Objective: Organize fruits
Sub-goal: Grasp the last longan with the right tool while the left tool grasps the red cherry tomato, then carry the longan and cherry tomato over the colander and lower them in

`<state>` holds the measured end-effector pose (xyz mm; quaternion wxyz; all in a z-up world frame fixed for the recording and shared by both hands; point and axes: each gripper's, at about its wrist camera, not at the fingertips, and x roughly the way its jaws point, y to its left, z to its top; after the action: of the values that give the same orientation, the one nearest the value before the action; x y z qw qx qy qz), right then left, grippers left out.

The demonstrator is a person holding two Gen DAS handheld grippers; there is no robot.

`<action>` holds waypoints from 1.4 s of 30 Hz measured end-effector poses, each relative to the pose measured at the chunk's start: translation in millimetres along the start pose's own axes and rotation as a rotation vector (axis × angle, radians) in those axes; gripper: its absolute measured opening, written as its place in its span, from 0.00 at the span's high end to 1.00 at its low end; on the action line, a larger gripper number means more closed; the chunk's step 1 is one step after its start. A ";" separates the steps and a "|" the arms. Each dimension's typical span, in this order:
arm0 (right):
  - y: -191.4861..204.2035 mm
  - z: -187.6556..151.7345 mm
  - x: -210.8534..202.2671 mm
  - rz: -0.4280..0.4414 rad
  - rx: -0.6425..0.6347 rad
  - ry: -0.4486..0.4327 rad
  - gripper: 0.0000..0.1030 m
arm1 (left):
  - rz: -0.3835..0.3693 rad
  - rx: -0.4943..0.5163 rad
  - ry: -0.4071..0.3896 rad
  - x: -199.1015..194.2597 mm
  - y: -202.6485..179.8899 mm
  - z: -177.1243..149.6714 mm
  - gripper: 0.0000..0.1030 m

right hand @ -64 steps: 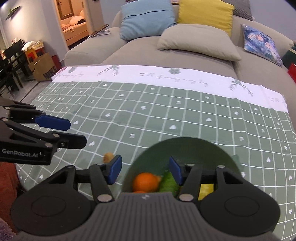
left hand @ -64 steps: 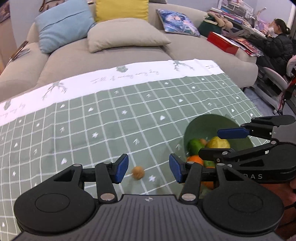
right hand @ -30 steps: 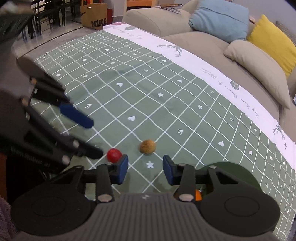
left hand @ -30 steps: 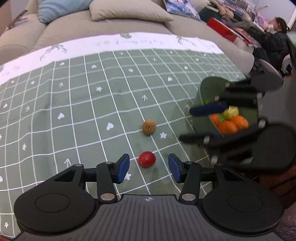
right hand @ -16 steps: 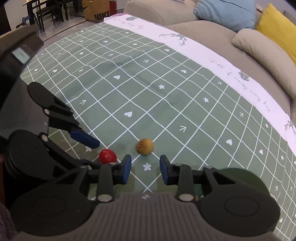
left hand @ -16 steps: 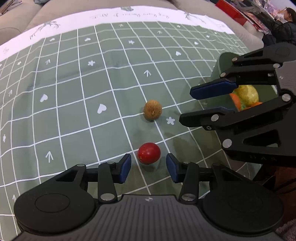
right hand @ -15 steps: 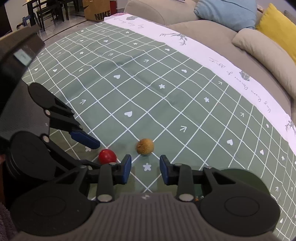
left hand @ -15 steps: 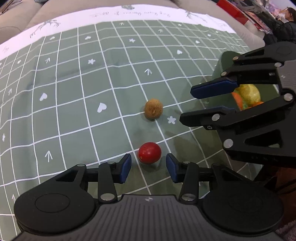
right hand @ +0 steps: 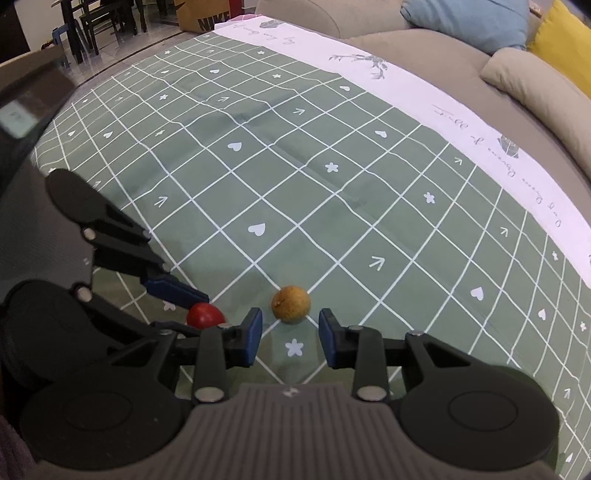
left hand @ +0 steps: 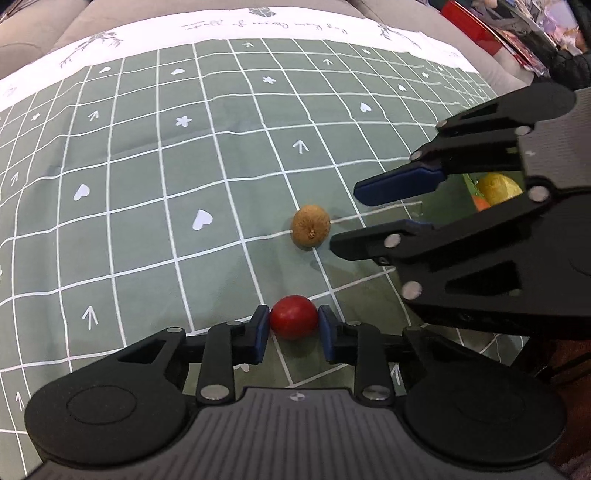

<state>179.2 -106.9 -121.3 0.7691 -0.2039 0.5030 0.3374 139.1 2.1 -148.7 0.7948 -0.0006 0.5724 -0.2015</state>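
Observation:
A small red fruit (left hand: 293, 316) lies on the green checked tablecloth, and my left gripper (left hand: 292, 325) is shut on it with a blue pad against each side. It also shows in the right wrist view (right hand: 205, 315), half hidden behind the left gripper's fingers (right hand: 173, 290). A small brown round fruit (left hand: 310, 227) lies a little farther out on the cloth. My right gripper (right hand: 290, 334) is open and empty, its pads just short of the brown fruit (right hand: 290, 304). From the left wrist view the right gripper (left hand: 365, 218) reaches in from the right beside the brown fruit.
A bowl with a yellow fruit (left hand: 498, 188) and an orange one (left hand: 480, 202) sits at the right, mostly hidden behind the right gripper. A beige sofa (right hand: 436, 48) with cushions runs along the table's far side. Dark chairs (right hand: 92, 22) and a cardboard box (right hand: 207, 14) stand at far left.
My left gripper has closed on the red fruit, which was between its open pads. My right gripper has moved closer to the brown fruit and stays open.

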 end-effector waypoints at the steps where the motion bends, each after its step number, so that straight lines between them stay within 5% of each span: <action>1: -1.3 2.2 3.0 0.004 0.012 0.009 0.71 | 0.004 -0.007 -0.006 -1.6 2.0 0.4 0.70; 22: -1.8 22.7 45.4 -0.029 0.082 0.135 0.77 | 0.038 -0.107 -0.064 -20.4 24.9 8.5 0.70; 42: 15.6 11.1 -1.7 -0.009 0.176 0.037 0.77 | 0.067 -0.138 -0.155 -63.8 23.5 1.5 0.70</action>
<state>174.5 -89.4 -114.8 0.7760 -0.1440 0.5441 0.2846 131.2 43.8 -95.6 0.8412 -0.0516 0.5212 -0.1344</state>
